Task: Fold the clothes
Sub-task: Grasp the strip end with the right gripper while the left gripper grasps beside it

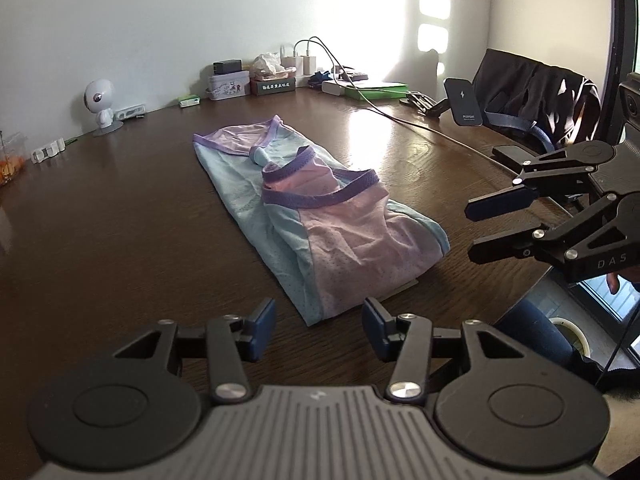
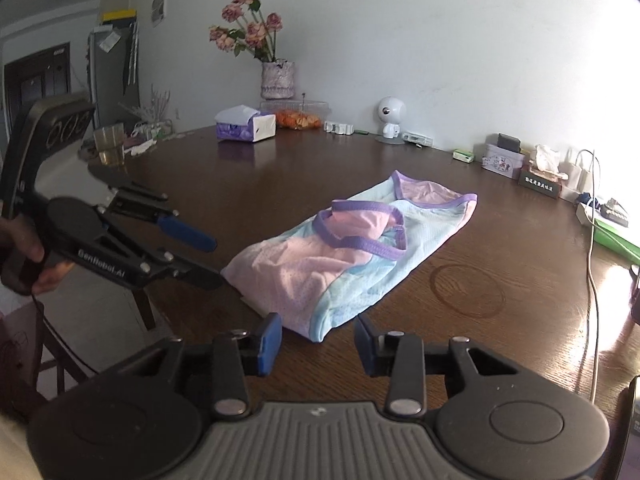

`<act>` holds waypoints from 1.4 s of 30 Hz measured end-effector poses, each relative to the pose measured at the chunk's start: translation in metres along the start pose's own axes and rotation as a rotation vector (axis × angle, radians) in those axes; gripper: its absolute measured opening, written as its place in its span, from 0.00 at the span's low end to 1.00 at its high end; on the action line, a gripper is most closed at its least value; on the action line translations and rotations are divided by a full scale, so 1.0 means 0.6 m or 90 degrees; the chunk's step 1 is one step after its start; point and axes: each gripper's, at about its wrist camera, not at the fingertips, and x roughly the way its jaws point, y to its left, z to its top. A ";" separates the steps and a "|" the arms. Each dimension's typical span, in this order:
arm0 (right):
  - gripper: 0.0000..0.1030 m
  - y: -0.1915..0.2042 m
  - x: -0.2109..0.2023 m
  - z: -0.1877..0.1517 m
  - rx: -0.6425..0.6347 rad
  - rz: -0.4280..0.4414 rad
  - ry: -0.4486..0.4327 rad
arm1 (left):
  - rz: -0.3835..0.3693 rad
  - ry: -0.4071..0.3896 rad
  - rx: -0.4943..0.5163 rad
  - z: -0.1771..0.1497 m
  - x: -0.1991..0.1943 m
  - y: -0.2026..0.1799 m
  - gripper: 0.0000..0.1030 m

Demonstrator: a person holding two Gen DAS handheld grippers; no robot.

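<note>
A folded pink and light-blue mesh garment with purple trim [image 1: 304,204] [image 2: 352,256] lies in a long strip on the dark wooden table [image 1: 120,240] [image 2: 500,248]. My left gripper [image 1: 319,330] is open just short of the garment's near end, with nothing between its fingers. The right gripper [image 2: 318,344] is open too, close to the garment's near corner and empty. In the left wrist view the right gripper [image 1: 472,226] hovers to the right of the garment. In the right wrist view the left gripper [image 2: 216,260] sits at the garment's left end, held by a hand.
Along the back wall stand a white toy robot [image 1: 100,106] [image 2: 390,118], a tin box [image 1: 228,84] [image 2: 500,162], chargers with a white cable [image 2: 592,240], a tissue box [image 2: 246,126] and a vase of flowers [image 2: 276,76]. A chair with dark clothing [image 1: 536,92] stands at the right.
</note>
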 end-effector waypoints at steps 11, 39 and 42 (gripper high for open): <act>0.26 0.002 0.029 0.006 -0.029 0.016 0.017 | -0.024 0.019 0.018 0.001 0.020 0.016 0.31; 0.01 -0.159 0.138 0.173 0.112 -0.032 -0.020 | -0.092 -0.080 -0.064 0.205 0.131 0.181 0.02; 0.01 -0.198 0.177 0.195 0.147 -0.045 -0.016 | -0.092 -0.061 -0.140 0.213 0.152 0.223 0.03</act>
